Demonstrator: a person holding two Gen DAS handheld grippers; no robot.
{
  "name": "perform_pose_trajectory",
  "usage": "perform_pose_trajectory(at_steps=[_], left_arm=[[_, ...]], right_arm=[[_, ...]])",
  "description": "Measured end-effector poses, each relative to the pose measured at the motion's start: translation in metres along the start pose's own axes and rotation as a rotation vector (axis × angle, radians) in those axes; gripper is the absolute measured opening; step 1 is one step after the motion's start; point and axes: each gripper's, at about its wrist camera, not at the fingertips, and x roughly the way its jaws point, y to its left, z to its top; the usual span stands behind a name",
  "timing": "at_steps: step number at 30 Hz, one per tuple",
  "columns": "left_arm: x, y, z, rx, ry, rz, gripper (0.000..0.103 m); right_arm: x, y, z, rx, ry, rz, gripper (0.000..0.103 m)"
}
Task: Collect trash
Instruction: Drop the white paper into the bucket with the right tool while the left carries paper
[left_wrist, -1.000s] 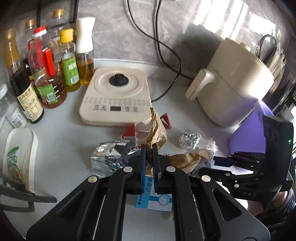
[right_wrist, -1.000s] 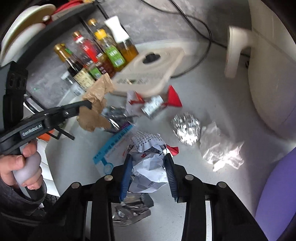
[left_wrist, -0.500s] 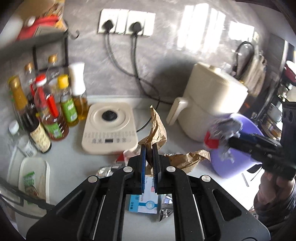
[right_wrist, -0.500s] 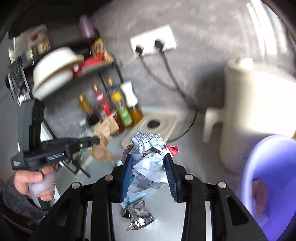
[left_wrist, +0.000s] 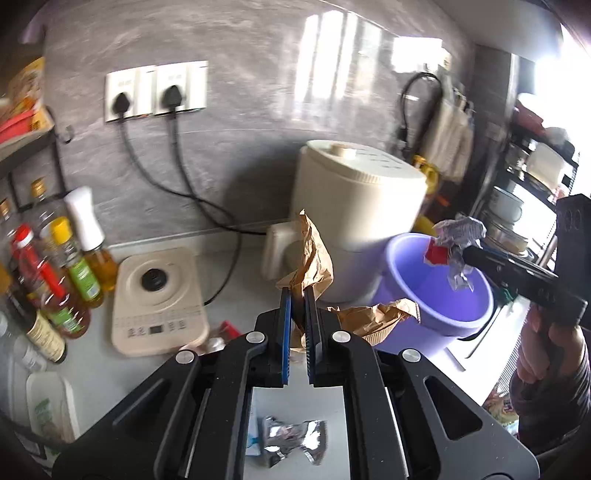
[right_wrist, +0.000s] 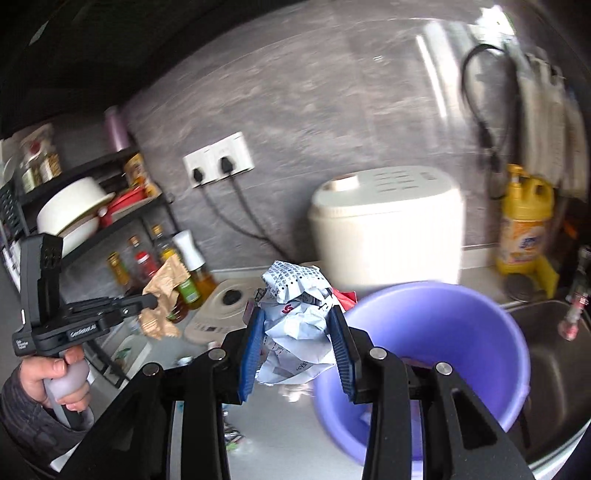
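R gripper (right_wrist: 297, 350) clamped on a crumpled wad of printed paper (right_wrist: 295, 321) w/ a bit of red wrapper, blue pads pressed into both sides – jaws held fairly wide by the wad's bulk. In the L wrist view that wad (left_wrist: 456, 243) hangs over the purple bucket (left_wrist: 417, 295), above its rim on the side away from the air fryer. In the R wrist view the bucket (right_wrist: 509, 332) sits just past the wad; inside it something pinkish shows low down, too blurred to name.

L gripper (left_wrist: 298, 325) nearly closed, pinching crumpled brown paper (left_wrist: 312, 258) between the blue pads; one part of the paper stands up above the fingertips, another flops over twd the bucket, near its rim but not in it. From the R wrist view the same brown paper (right_wrist: 162, 295) is well off the bucket, in front of the bottle row.

Cream air fryer (left_wrist: 354, 218) stands right behind the bucket, touching or nearly. Induction hob (left_wrist: 157, 295) further from the bucket, past the air fryer's handle, w/ oil & sauce bottles (left_wrist: 62, 273) beyond it. Foil scrap (left_wrist: 295, 441) lies on the counter (left_wrist: 240, 269) – under the L gripper, clear of the bucket. Steel sink (right_wrist: 554, 339) on the bucket's other side, yellow jug (right_wrist: 524, 229) behind the sink.
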Motion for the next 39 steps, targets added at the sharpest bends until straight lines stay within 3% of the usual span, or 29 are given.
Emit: perform_pose_trajectory(at_steps=[2, 4, 6, 18, 28, 29, 31, 33, 36, 39], left_arm=[[0.003, -0.009, 0.002, 0.013, -0.001, -0.018, 0.007], [0.008, -0.02, 0.005, 0.031, -0.003, -0.042, 0.007], [0.012, -0.028, 0.008, 0.043, -0.004, -0.058, 0.007], [0.051, -0.085, 0.023, 0.126, 0.029, -0.195, 0.007], [0.085, -0.14, 0.039, 0.203, 0.047, -0.329, 0.007], [0.088, -0.145, 0.04, 0.207, 0.048, -0.34, 0.01], [0.093, -0.153, 0.041, 0.206, 0.055, -0.362, 0.025], [0.094, -0.154, 0.041, 0.192, 0.047, -0.38, 0.058], [0.092, -0.153, 0.04, 0.182, 0.031, -0.387, 0.079], [0.089, -0.144, 0.039, 0.164, 0.021, -0.353, 0.085]], right_arm=[[-0.01, -0.015, 0.001, 0.023, -0.018, -0.064, 0.042], [-0.018, -0.026, 0.0, 0.026, -0.038, -0.172, 0.084], [-0.029, -0.033, -0.002, 0.027, -0.074, -0.213, 0.085], [-0.079, -0.086, -0.022, 0.153, -0.09, -0.339, 0.093], [-0.133, -0.112, -0.045, 0.238, -0.116, -0.465, 0.093], [-0.137, -0.113, -0.047, 0.246, -0.12, -0.477, 0.093], [-0.143, -0.115, -0.05, 0.254, -0.123, -0.493, 0.094], [-0.145, -0.115, -0.052, 0.257, -0.12, -0.501, 0.095], [-0.143, -0.115, -0.053, 0.254, -0.111, -0.499, 0.095], [-0.136, -0.113, -0.052, 0.251, -0.097, -0.479, 0.095]])
